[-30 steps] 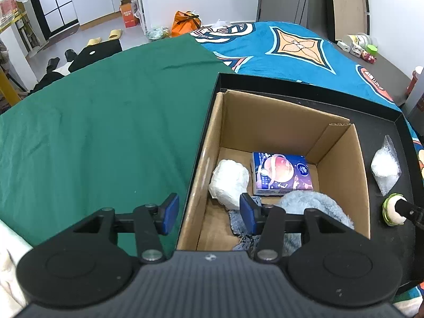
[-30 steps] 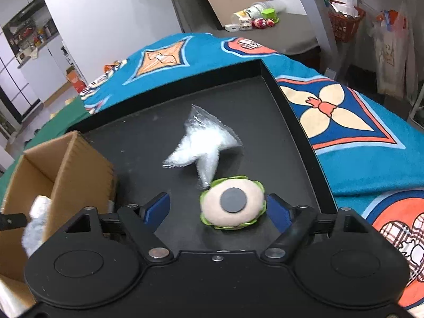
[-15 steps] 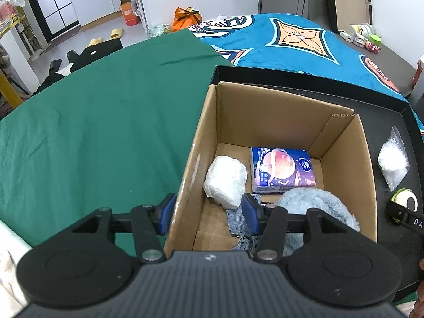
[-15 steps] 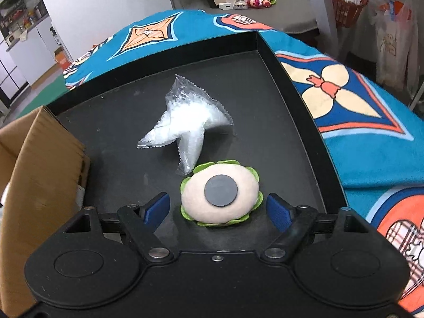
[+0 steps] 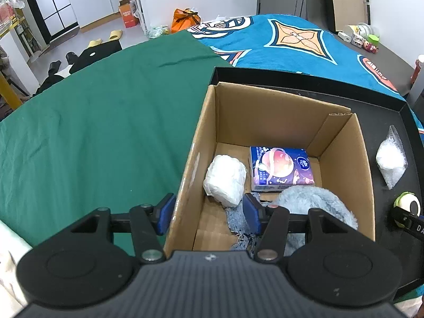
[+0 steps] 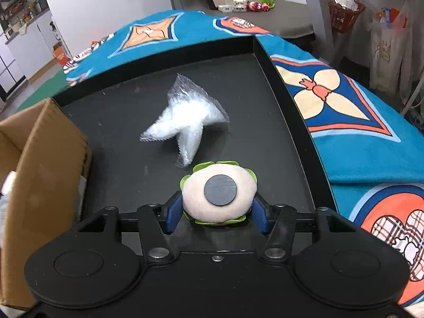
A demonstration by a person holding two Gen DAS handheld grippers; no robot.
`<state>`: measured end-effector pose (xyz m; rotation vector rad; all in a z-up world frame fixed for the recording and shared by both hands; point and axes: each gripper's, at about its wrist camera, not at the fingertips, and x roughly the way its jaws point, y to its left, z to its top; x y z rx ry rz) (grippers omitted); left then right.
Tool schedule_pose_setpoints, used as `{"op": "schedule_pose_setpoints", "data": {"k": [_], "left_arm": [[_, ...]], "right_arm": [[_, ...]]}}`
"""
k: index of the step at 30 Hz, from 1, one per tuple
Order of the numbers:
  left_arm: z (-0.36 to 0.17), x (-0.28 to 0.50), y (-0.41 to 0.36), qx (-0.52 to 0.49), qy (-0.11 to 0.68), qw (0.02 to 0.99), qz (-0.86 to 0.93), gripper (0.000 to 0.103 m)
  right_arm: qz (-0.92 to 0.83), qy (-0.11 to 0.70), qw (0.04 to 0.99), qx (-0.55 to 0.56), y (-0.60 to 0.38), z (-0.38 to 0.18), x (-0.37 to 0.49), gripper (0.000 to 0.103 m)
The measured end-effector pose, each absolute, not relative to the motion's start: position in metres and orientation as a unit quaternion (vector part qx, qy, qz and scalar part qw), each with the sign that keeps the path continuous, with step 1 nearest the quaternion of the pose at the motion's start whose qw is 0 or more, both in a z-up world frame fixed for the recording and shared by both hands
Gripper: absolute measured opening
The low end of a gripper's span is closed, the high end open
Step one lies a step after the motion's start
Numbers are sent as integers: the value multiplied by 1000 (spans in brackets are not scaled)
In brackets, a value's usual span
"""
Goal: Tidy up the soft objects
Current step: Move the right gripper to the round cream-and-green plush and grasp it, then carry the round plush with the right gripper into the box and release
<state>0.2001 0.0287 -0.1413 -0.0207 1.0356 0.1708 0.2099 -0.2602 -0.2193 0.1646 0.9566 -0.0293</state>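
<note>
A bed carries a green sheet [image 5: 92, 122] left, a blue patterned blanket [image 5: 291, 39] far, and a black tray [image 6: 265, 122] right.

Bright, even indoor light; fisheye-warped edges.

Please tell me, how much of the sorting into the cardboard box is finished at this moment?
Four soft items already lie in the cardboard box: white bundle, tissue pack, denim scrap, blue fluffy piece. The right gripper is closed on the round plush. The clear bag waits on the black tray. The left gripper is open, empty.
</note>
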Motion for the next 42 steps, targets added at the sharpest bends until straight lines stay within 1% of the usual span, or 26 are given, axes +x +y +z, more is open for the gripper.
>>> {"op": "schedule_pose_setpoints", "data": {"k": [21,42], "left_arm": [[-131,187,33,-1,493,867,67,54],[-114,156,59,-33,481,875,41,53]], "right_arm": [[-5,422,902,92,-253,-174,180,53],[65,376,922,64,-187,-115,141,53]]}}
